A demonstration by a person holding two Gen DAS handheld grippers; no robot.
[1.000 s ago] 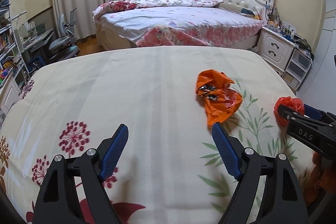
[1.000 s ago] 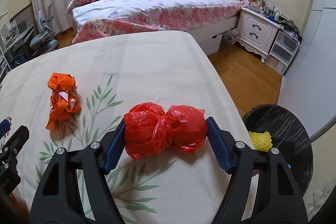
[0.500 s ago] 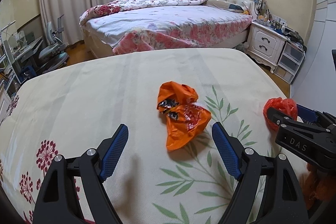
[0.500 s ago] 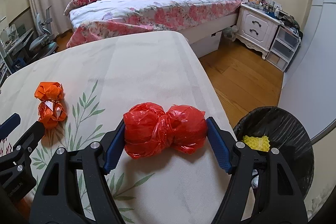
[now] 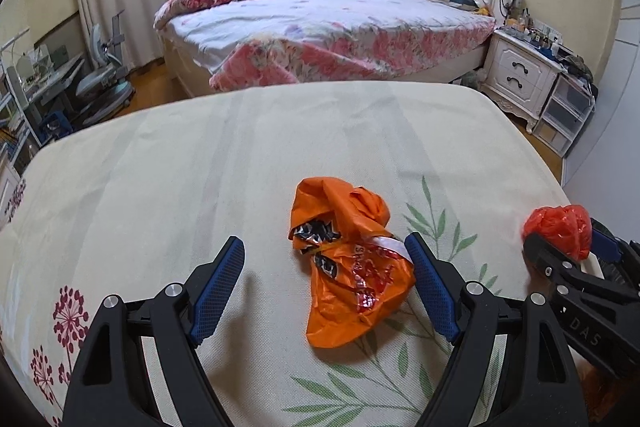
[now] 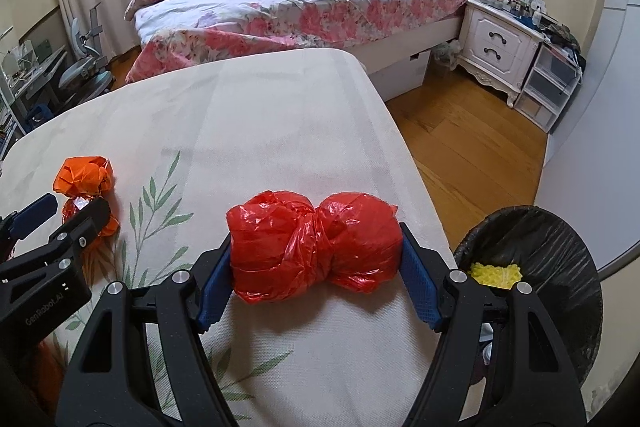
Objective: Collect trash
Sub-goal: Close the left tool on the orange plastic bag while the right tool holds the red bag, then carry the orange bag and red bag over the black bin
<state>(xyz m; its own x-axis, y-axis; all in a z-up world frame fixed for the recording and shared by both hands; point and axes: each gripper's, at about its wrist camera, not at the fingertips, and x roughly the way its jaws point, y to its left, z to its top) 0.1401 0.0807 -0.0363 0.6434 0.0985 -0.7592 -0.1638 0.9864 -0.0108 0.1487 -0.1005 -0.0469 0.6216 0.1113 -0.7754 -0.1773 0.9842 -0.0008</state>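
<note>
While red bag (image 6: 314, 245) clamped in right tongs (image 6: 316, 279), orange wrapper (image 5: 350, 267) between left tongs (image 5: 326, 283).

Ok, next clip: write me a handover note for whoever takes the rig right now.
Left gripper: open, fingers either side of the orange wrapper lying on the bedspread, not gripping yet.
Right gripper: shut on the red bag, held near the bed's edge.
Bin: on the floor to the right, yellow scrap already inside.
Left to do: drop the red bag in the bin, then grip and bin the orange wrapper.
</note>
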